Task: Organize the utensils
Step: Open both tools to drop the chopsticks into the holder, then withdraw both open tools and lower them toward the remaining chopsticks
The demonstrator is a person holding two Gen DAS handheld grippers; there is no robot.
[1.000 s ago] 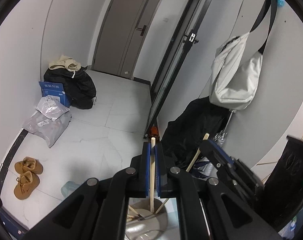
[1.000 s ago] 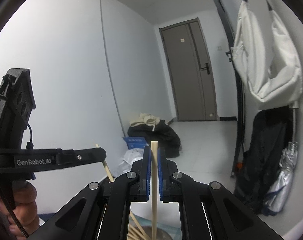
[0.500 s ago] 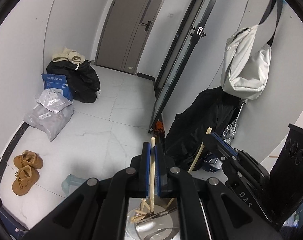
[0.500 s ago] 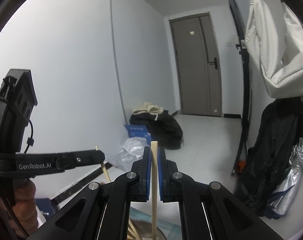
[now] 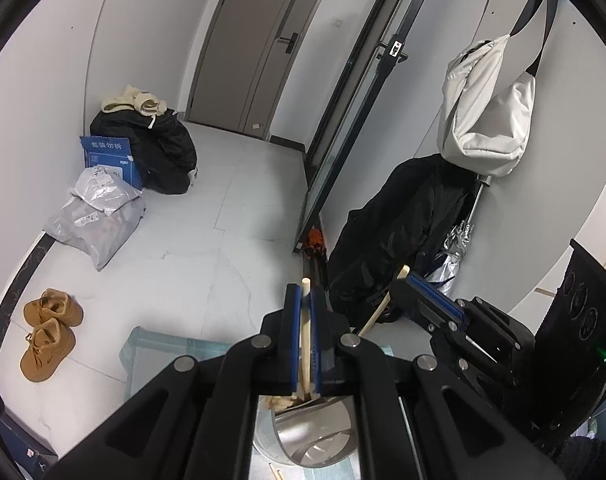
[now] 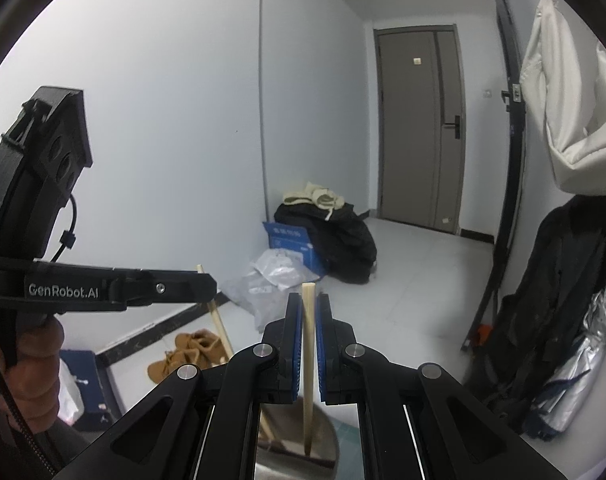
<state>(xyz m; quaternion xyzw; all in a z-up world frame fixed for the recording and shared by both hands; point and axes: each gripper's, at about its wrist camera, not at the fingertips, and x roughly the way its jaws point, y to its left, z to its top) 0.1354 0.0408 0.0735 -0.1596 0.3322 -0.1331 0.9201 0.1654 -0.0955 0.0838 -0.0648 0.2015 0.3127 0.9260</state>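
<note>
In the left wrist view my left gripper is shut on a pale wooden chopstick held upright between its blue pads. Right below stands a steel cup with several chopstick ends inside. My right gripper comes in from the right, shut on a second chopstick. In the right wrist view the right gripper clamps its chopstick, whose lower end reaches into the cup. The left gripper shows at the left with its chopstick, held by a hand.
The cup stands on a teal mat. Brown shoes, grey parcels and a black bag lie on the floor. A black coat and a white bag hang at the right wall.
Both grippers have sunk with their chopsticks toward the steel cup, which now shows more fully under them. The right gripper has also rolled a little.
</note>
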